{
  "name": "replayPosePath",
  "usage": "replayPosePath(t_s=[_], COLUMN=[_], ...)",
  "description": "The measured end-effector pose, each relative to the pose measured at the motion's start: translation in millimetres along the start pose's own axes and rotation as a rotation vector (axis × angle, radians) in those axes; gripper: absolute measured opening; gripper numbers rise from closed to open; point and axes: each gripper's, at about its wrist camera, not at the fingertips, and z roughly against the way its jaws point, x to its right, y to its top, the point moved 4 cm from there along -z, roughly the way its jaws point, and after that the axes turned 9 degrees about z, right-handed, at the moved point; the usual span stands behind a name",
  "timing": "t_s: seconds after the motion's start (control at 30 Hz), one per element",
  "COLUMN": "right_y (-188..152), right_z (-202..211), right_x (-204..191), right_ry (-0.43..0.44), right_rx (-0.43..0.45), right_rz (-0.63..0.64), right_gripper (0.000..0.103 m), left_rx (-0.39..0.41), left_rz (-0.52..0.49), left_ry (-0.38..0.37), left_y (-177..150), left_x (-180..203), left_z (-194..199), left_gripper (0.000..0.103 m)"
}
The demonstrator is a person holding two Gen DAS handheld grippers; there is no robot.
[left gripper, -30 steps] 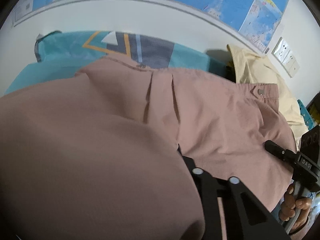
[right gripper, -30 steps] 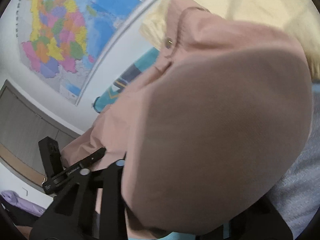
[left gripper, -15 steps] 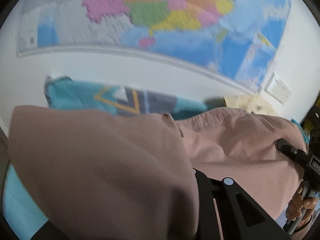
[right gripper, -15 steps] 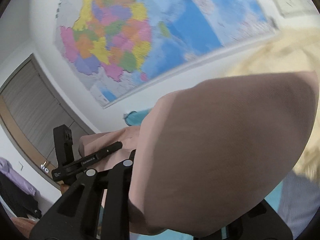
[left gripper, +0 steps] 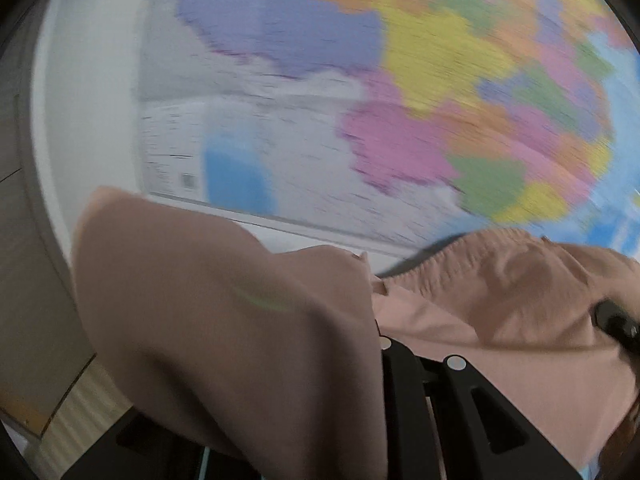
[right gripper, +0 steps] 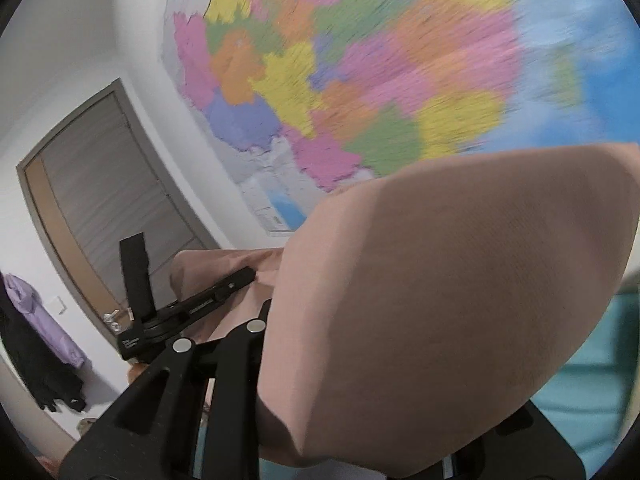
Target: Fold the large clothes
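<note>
Behind everything hangs one large coloured wall map (left gripper: 440,92), blurred in both views. One pink garment (left gripper: 224,320) is held up in front of it, stretched between two tools.

From the left wrist view, the left tool (left gripper: 376,360) has cloth draped over its near finger, with folds bunched at its linkage; its fingertips are buried in the fabric, so the tool looks clamped on the garment. Far right in this view, the tip of the right tool (left gripper: 616,326) presses into the same cloth, beside a gathered waistband-like edge (left gripper: 480,244).

From the right wrist view, the right tool (right gripper: 272,360) is likewise swallowed by a big pink fold, closed on the garment as far as the covering allows judging. Only this view shows one grey door (right gripper: 104,200), one lilac piece of clothing (right gripper: 44,328) hanging on the wall over something dark, a strip of teal surface (right gripper: 592,380) at lower right, and the left tool seen from outside, its black fingers pinching the garment's far corner.
</note>
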Motion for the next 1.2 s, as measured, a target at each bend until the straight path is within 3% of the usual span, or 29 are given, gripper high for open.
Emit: replayPosePath(t_s=[0.1, 0.17, 0.23, 0.4, 0.53, 0.63, 0.67, 0.7, 0.77, 0.8, 0.83, 0.87, 0.93, 1.03, 1.1, 1.2], right_y=[0, -13, -44, -134, -150, -144, -142, -139, -137, -136, -137, -138, -144, -153, -165, -191], right_z=[-41, -69, -99, -145, -124, -95, -85, -70, -56, -53, -52, -55, -55, -50, -44, -49], right_x=[-10, -14, -13, 13, 29, 35, 38, 43, 48, 52, 56, 57, 54, 43, 33, 27], right_ry=[0.025, 0.033, 0.047, 0.030, 0.060, 0.052, 0.038, 0.039, 0.041, 0.038, 0.047, 0.053, 0.074, 0.060, 0.062, -0.003], right_rx=[-0.013, -0.034, -0.112, -0.363, -0.365, -0.353, -0.341, -0.309, -0.295, -0.291, -0.297, -0.314, -0.344, -0.361, -0.368, -0.490], right_rz=[0.016, 0.024, 0.013, -0.110, -0.201, -0.174, -0.171, -0.183, -0.201, -0.214, -0.230, -0.235, -0.223, -0.172, -0.165, -0.118], right_gripper=[0.022, 0.022, 0.022, 0.030, 0.048, 0.060, 0.069, 0.070, 0.070, 0.069, 0.058, 0.040, 0.011, 0.007, 0.006, 0.006], left_rx=[0.008, 0.004, -0.023, -0.238, -0.283, -0.306, -0.314, -0.328, -0.360, -0.367, -0.378, -0.393, -0.428, -0.421, -0.390, -0.360], left_rz=[0.035, 0.054, 0.084, 0.138, 0.174, 0.201, 0.205, 0.203, 0.186, 0.175, 0.162, 0.149, 0.139, 0.082, 0.070, 0.070], left_ry=[0.068, 0.100, 0.146, 0.241, 0.209, 0.167, 0.153, 0.129, 0.093, 0.072, 0.052, 0.031, -0.028, 0.004, 0.035, 0.061], left_y=[12, 13, -1, -73, -96, -95, -95, -99, -104, -115, -119, -125, -133, -140, -138, -129], left_x=[-34, -57, -86, -144, -162, -168, -169, -167, -163, -161, -158, -156, -146, -135, -128, -119], left_z=[-21, -38, -60, -120, -121, -112, -109, -104, -96, -88, -83, -77, -73, -75, -79, -86], left_gripper=[0.013, 0.013, 0.013, 0.014, 0.025, 0.030, 0.036, 0.047, 0.058, 0.061, 0.065, 0.073, 0.077, 0.077, 0.071, 0.062])
